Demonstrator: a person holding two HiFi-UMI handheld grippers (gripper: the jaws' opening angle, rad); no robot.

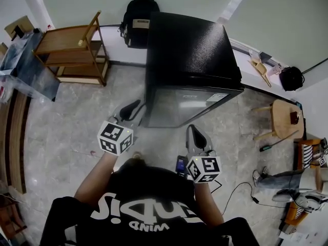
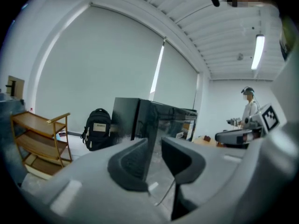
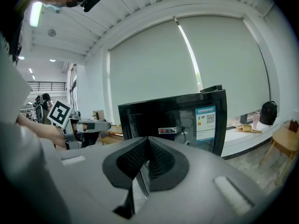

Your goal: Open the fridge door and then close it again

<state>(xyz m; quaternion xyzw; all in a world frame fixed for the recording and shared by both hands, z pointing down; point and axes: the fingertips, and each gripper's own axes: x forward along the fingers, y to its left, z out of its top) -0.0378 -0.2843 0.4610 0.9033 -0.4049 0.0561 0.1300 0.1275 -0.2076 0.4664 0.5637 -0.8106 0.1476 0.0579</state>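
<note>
In the head view the person stands at the bottom centre of the frame with both forearms stretched forward, toward the top of the frame. The left hand (image 1: 114,146) holds the left gripper (image 1: 134,105) at centre left. Its tips lie just beside the lower left corner of the black mini fridge (image 1: 189,55), and I cannot tell whether they touch it. The right hand (image 1: 205,174) holds the right gripper (image 1: 193,130) lower and right of centre, short of the fridge's glossy door (image 1: 179,106), which sits closed. The fridge fills the upper middle of the frame.

In the left gripper view the gripper points nearly level. Its dark pads (image 2: 133,161) stand apart with a narrow gap at centre frame. The fridge's near vertical edge lines up in that gap, but the pads press on nothing.

In the right gripper view the gripper also points nearly level, straight at the fridge door and its stickers in the middle of the frame. Its ribbed pads (image 3: 133,160) meet at the tips with nothing between them.
</note>
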